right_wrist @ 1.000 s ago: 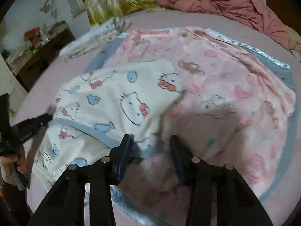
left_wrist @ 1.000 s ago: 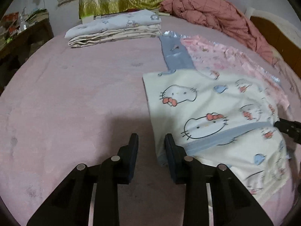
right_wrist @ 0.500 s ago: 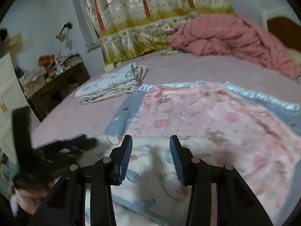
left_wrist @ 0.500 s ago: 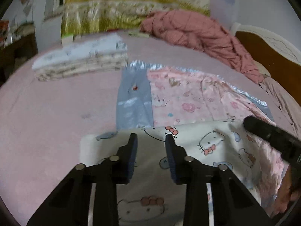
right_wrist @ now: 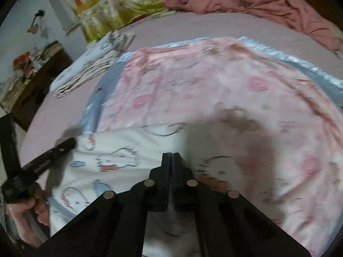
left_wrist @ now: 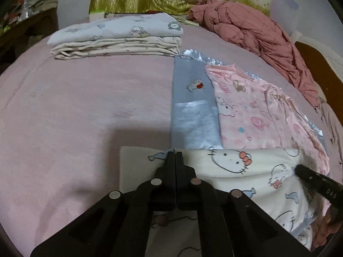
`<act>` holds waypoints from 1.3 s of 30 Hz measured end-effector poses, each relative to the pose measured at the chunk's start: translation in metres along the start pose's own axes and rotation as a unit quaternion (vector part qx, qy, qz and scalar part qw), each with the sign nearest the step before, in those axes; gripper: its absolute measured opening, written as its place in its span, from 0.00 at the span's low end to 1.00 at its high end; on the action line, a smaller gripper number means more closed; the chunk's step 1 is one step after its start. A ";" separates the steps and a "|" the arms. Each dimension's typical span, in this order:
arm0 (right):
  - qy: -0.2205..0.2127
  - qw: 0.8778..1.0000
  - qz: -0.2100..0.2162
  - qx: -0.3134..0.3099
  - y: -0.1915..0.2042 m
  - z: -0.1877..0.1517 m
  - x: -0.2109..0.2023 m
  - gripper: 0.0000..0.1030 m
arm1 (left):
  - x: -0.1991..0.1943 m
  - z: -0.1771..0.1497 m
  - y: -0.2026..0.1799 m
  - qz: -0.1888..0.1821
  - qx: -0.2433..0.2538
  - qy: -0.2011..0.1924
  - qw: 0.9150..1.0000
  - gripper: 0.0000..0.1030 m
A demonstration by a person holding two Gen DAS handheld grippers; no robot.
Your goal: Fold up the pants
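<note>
1. Pants (left_wrist: pixel 240 171): the cream pair with the cat-face print lies on the pink bed (left_wrist: pixel 75 111), at the near edge of a pink patterned blanket (left_wrist: pixel 257 111) with a blue satin border. Its far edge runs straight from one gripper to the other and looks like a fold.

2. Far left, beyond the bare bed, a stack of folded clothes (left_wrist: pixel 115 40) sits well apart from the work.

3. The left gripper (left_wrist: pixel 175 156) comes next: its fingers are pressed together at the left end of that fold edge, beside a small blue print. Cloth seems to be pinched between them, though the layer is too thin to see in the gap.

4. The right gripper (right_wrist: pixel 171 157) sits at the right part of the same edge, fingers shut tight, apparently nipping the cream fabric; that view is blurred.

5. To do this step well, I'd say both pinches should hold all the layers, move together and keep the edge taut and level, so the pants fold squarely without dragging the blanket underneath.

6. Pose: both grippers slant steeply down at the bed, side by side. In the right view, the person's left hand (right_wrist: pixel 32 212) wraps the other tool's handle at the lower left.
</note>
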State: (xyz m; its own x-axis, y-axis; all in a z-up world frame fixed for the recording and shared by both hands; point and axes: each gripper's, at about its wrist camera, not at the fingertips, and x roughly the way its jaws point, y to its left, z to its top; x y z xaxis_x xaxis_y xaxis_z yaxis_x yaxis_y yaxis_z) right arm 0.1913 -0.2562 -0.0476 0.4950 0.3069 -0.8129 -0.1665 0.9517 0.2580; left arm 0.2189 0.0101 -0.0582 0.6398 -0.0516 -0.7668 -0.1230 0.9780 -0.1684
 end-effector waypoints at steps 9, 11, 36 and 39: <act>-0.058 0.996 -0.065 0.009 -0.027 -0.005 -0.050 0.00 | -0.074 -0.012 0.003 -0.017 0.028 -0.125 0.992 0.01; -0.078 0.995 -0.054 0.007 -0.025 -0.010 -0.069 0.00 | -0.096 -0.019 -0.002 -0.019 0.048 -0.156 0.986 0.01; -0.217 0.972 -0.013 -0.090 0.011 -0.089 -0.155 0.00 | -0.214 -0.132 -0.024 0.020 0.108 -0.306 0.946 0.01; -0.207 0.975 -0.016 -0.082 0.003 -0.090 -0.149 0.00 | -0.211 -0.137 -0.026 0.024 0.110 -0.310 0.944 0.01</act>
State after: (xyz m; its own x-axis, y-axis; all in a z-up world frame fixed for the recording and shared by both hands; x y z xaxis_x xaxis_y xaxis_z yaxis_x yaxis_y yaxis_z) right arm 0.0408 -0.3001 0.0270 0.7978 0.2867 -0.5304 -0.2627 0.9571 0.1222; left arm -0.0172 -0.0326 0.0234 0.9669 0.0554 -0.2492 -0.0463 0.9980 0.0422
